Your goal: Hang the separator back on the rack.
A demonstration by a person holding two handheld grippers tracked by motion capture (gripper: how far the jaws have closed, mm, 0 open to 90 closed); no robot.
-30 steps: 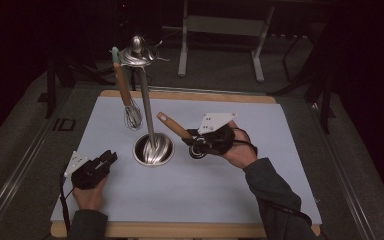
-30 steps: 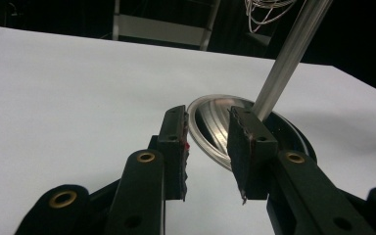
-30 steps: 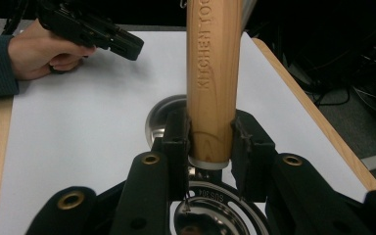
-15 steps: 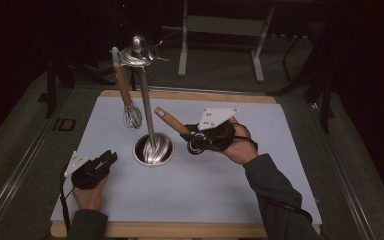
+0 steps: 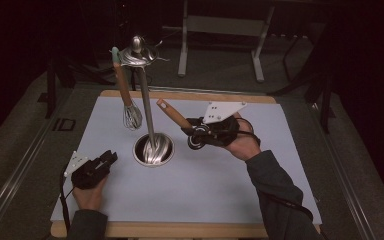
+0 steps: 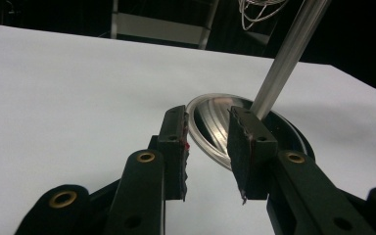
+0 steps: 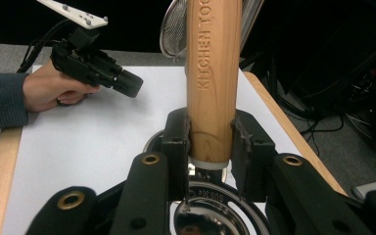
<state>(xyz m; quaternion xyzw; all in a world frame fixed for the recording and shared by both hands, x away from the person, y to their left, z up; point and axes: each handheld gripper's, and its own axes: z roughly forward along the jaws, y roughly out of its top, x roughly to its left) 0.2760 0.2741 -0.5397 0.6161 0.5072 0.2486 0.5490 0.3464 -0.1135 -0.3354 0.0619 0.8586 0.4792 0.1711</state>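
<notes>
A steel utensil stand has a round base (image 5: pixel 153 149) and a tall pole (image 5: pixel 146 107). A wooden-handled whisk (image 5: pixel 132 116) hangs from its top. Just right of the base, my right gripper (image 5: pixel 195 131) is shut on the wooden handle (image 5: pixel 172 114) of a utensil whose handle slants up toward the pole. In the right gripper view the pads (image 7: pixel 178 142) press on that handle (image 7: pixel 213 73), with a round steel head (image 7: pixel 215 215) below them. My left gripper (image 5: pixel 111 157) rests at the front left, open and empty. Its jaws (image 6: pixel 210 147) point at the base (image 6: pixel 215 115).
A white mat (image 5: pixel 230 200) covers the wooden table, with bare room in front of and to the right of the stand. The floor around is dark; a metal frame (image 5: pixel 220 30) stands behind the table.
My right gripper has carried the wooden-handled utensil slightly upward in the high view, its handle end rising near the pole. The left gripper has stayed put.
</notes>
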